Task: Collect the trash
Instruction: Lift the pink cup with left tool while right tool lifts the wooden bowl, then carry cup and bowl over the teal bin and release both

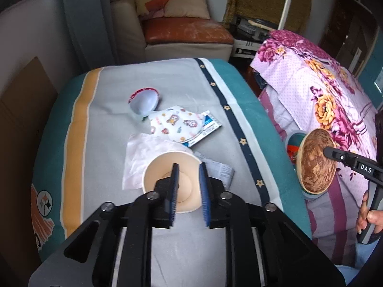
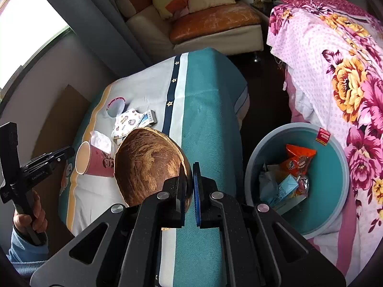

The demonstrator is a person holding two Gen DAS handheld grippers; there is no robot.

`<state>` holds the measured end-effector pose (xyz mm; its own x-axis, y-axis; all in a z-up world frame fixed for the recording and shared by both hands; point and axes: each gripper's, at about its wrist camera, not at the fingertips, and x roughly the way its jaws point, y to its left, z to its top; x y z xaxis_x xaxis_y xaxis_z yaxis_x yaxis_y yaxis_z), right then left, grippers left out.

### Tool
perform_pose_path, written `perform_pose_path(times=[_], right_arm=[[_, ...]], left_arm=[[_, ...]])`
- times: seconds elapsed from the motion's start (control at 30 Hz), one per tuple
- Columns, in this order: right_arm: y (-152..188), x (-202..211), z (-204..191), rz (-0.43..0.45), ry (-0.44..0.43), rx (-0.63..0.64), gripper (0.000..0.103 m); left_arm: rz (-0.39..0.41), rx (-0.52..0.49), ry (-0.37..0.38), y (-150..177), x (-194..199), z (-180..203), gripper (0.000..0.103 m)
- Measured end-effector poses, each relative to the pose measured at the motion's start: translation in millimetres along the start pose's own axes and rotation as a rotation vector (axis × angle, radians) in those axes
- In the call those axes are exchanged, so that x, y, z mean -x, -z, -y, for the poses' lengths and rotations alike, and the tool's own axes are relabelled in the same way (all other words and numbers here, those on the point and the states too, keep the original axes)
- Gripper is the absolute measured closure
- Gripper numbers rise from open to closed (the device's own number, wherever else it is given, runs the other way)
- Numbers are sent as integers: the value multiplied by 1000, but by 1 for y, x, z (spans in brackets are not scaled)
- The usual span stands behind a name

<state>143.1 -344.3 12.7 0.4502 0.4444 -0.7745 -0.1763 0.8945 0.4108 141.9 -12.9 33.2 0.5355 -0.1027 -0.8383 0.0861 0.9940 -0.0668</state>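
A pink paper cup [image 1: 158, 172] lies on its side on the cloth-covered table [image 1: 107, 119], its mouth facing my left gripper [image 1: 189, 167]. That gripper is open: one finger is seen against the cup's inside, the other just outside its right rim. My right gripper [image 2: 189, 169] is shut on the rim of a brown coconut-shell bowl [image 2: 146, 162], held in the air over the table's right edge. To the right, on the floor, stands a grey bin [image 2: 335, 167] with a teal inside, holding snack packets and cartons.
Beyond the cup lie a white tissue [image 1: 136, 157], a cartoon-print mask [image 1: 174, 124], a blue-and-white packet [image 1: 211, 124], a red-rimmed lid [image 1: 143, 102] and a paper slip [image 1: 222, 172]. A floral quilt [image 1: 323, 83] is heaped on the right; a sofa [image 1: 186, 33] stands behind.
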Motion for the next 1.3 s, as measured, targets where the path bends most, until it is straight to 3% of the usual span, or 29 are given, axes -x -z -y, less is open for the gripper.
perform_pose_path(times=[0.03, 0.07, 0.13, 0.2, 0.27, 0.37, 0.47, 0.53, 0.67, 0.7, 0.73, 0.77, 0.93, 1.1, 1.3], right_arm=[[-1, -2, -3, -2, -4, 5, 97], [-1, -4, -7, -3, -8, 12, 97], [-3, -7, -14, -6, -16, 24, 97], [-3, -9, -19, -8, -17, 29, 97], [-4, -10, -21, -11, -13, 31, 97], [-4, -12, -23, -16, -5, 30, 97], [-3, -12, -23, -20, 2, 30, 97], [-3, -13, -24, -25, 8, 30, 97], [-3, -12, -23, -25, 19, 30, 97], [-2, -11, -22, -23, 20, 29, 97], [-2, -11, -21, -22, 21, 26, 97], [-2, -11, -19, -22, 21, 23, 97], [-4, -9, -8, -12, 18, 3, 97], [-7, 3, 15, 24, 31, -33, 97], [-2, 33, 63, 81, 84, -115, 97]], left_arm=[[12, 6, -38, 2, 1, -10, 46], [26, 11, -78, 4, 2, -19, 27], [-3, 37, -89, 9, -5, -33, 25], [-31, 68, -45, 14, -8, -40, 25], [-12, 62, 28, 19, 2, -36, 23], [33, -51, 9, 27, 11, -12, 4], [2, -134, -67, 39, -9, 6, 4], [-19, -117, -105, 42, -28, 6, 4], [-10, -40, -79, 32, -49, -3, 5], [-4, -28, -63, 30, -49, -5, 9], [-12, -14, -49, 28, -52, -6, 31], [-35, -4, -36, 26, -55, -6, 39], [-36, -37, -60, 19, -49, 11, 42], [-17, -95, 1, 9, -31, 48, 42], [-8, -209, 113, -3, -25, 119, 41]])
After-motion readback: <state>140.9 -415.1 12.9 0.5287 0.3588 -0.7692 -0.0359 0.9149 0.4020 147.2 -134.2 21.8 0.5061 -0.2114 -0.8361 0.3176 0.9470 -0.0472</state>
